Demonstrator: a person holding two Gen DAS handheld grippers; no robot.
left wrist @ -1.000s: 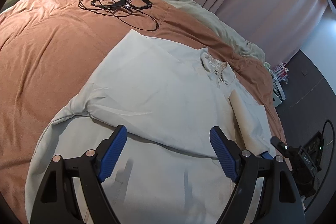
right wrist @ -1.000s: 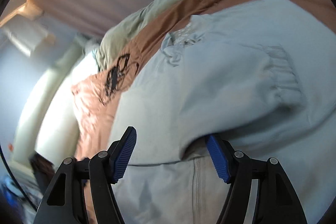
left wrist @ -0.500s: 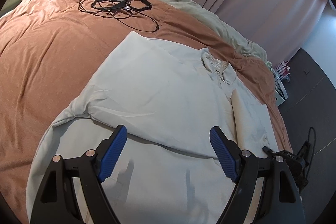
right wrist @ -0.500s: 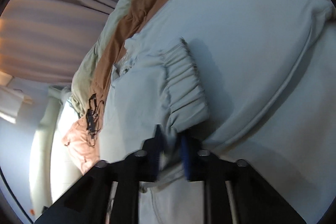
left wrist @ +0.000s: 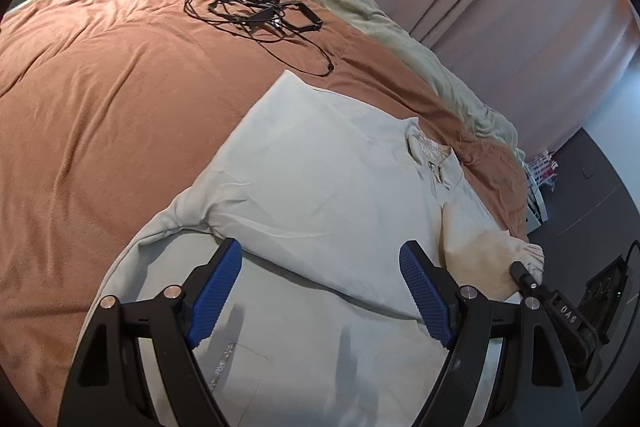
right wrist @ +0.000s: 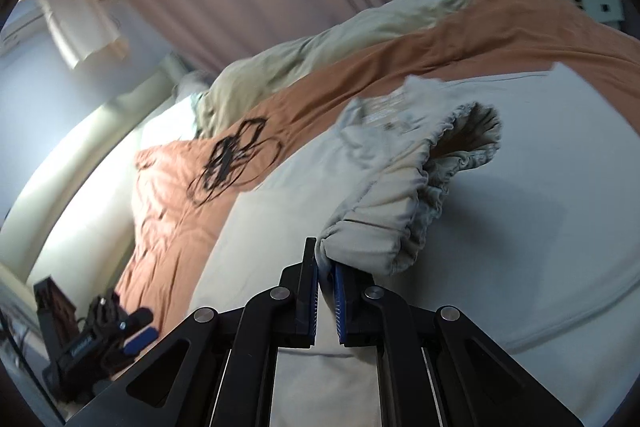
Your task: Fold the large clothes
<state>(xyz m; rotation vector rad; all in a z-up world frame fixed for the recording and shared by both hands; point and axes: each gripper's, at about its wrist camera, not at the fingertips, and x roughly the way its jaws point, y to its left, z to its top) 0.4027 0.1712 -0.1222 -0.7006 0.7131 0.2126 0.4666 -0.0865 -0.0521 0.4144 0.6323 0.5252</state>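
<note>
Gripping: right gripper clenched on the gathered sleeve cuff of the pale jacket, jaws just closed, fabric pinched between the blue pads, cuff lifted off the garment body.
Hovering: left gripper released, jaws wide apart over the jacket's lower part, nothing between them.
Jacket: spread flat on the rust bedspread, toward the bed's near edge, collar toward the curtain side.
Cable: black tangle on the bedspread, well apart from the jacket, toward the far edge.
Blanket: beige, bunched along the curtain-side edge.
</note>
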